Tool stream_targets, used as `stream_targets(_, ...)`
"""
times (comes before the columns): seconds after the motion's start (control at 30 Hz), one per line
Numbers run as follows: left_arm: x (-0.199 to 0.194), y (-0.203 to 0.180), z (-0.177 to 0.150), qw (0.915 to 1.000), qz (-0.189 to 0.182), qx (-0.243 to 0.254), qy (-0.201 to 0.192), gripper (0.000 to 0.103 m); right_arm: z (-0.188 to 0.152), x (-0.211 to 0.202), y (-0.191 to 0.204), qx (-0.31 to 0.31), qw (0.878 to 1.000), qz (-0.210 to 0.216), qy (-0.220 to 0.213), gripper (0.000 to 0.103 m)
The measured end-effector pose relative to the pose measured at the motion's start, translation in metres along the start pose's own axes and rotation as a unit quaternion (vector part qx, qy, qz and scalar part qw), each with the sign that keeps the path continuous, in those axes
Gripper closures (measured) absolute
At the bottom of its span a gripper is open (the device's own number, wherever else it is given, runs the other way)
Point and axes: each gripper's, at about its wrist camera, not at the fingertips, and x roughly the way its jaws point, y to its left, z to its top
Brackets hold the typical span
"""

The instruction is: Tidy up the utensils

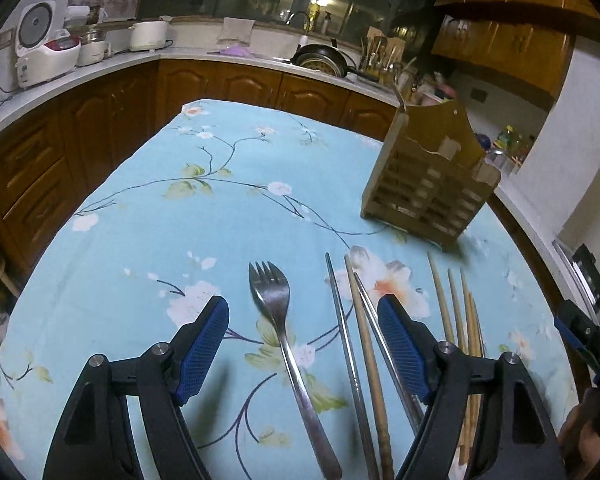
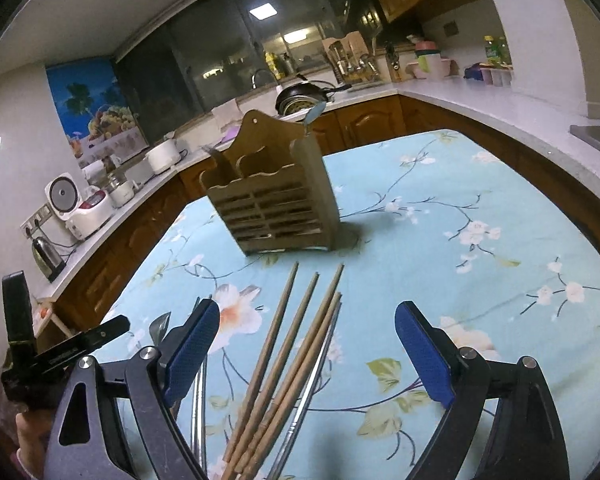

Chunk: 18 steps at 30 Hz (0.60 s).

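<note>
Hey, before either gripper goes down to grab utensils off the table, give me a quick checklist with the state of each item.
1. Left gripper open with nothing held: ok, the fork lies between its fingers, untouched.
2. Right gripper open with nothing held: ok, the wooden chopsticks lie on the cloth between its fingers.
3. Wooden holder upright with its top open: ok.
4. Room left in the holder's compartments: cannot tell, although one utensil handle already sticks out of the top.
5. Utensils separated for a clean single pick: not ok, the metal chopsticks and a wooden one lie crossed close together.
6. Grippers clear of each other: ok, side by side, apart.
</note>
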Motion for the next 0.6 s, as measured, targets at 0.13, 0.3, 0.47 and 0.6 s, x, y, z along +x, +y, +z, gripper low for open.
stream_targets(0.13, 0.004, -0.004, 0.003, 0.9998, 0.009, 0.010, 0.013, 0.030, -0.002, 0.002, 0.008, -0.010, 1.000, 0.002, 0.000, 0.014)
stream_targets(0.3, 0.017, -0.006, 0.011, 0.9991, 0.001, 0.022, 0.037, 0.042, 0.000, 0.013, 0.015, -0.019, 1.000, 0.003, 0.014, 0.034)
stream_targets(0.47, 0.036, -0.012, 0.022, 0.9973, -0.009, 0.034, 0.064, 0.054, 0.006, 0.035, 0.019, -0.020, 0.999, 0.004, 0.044, 0.052)
stream_targets(0.6, 0.056, -0.014, 0.030, 0.9953, -0.012, 0.042, 0.086, 0.063, 0.008, 0.055, 0.022, -0.028, 0.997, 0.000, 0.069, 0.059)
